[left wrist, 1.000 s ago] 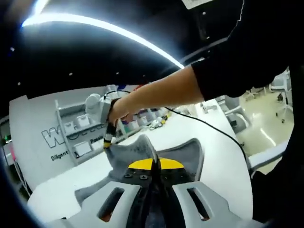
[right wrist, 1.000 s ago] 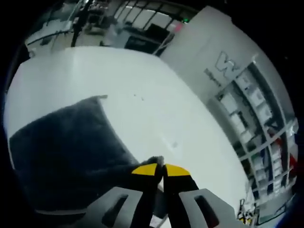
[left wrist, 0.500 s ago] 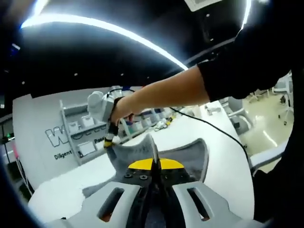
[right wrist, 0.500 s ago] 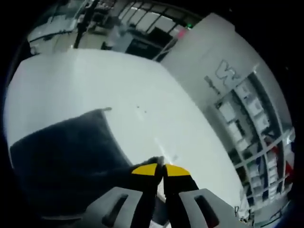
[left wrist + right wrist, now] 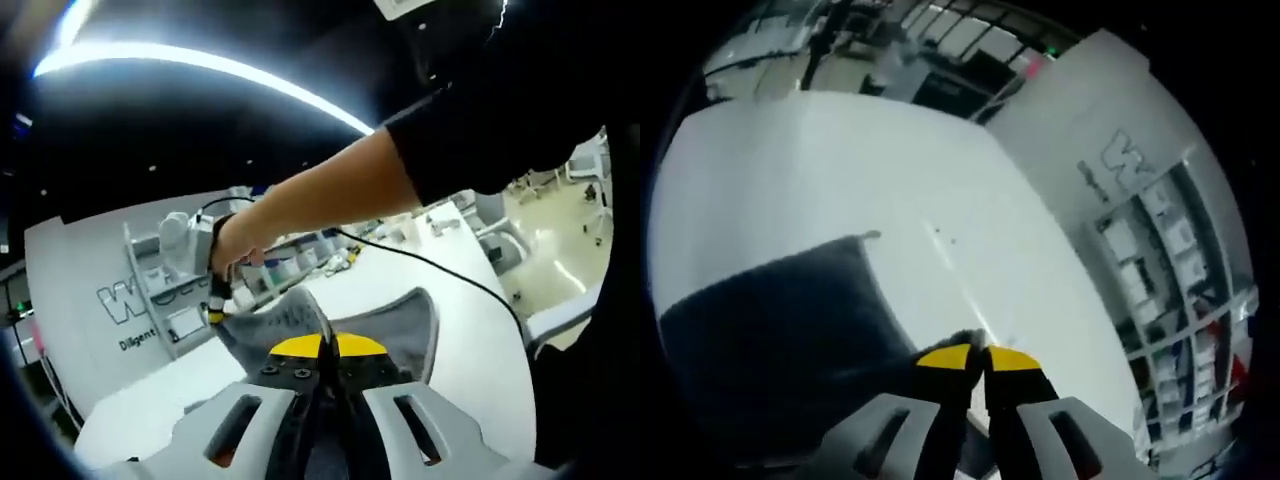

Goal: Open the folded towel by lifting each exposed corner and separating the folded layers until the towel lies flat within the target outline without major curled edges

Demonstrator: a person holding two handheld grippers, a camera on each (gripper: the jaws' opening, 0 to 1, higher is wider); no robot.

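Now we have both the left gripper and right gripper clamped on corners of the soft, limp grey towel, sagging between them above the white table.

You work at a white table; shelves w/ boxes stand behind, a light strip glows above.

In the left gripper view the left claw covers the towel's middle, and the sign behind the shelves is cut short by them. In the right gripper view the towel runs off past the dark rim, its far corners unseen
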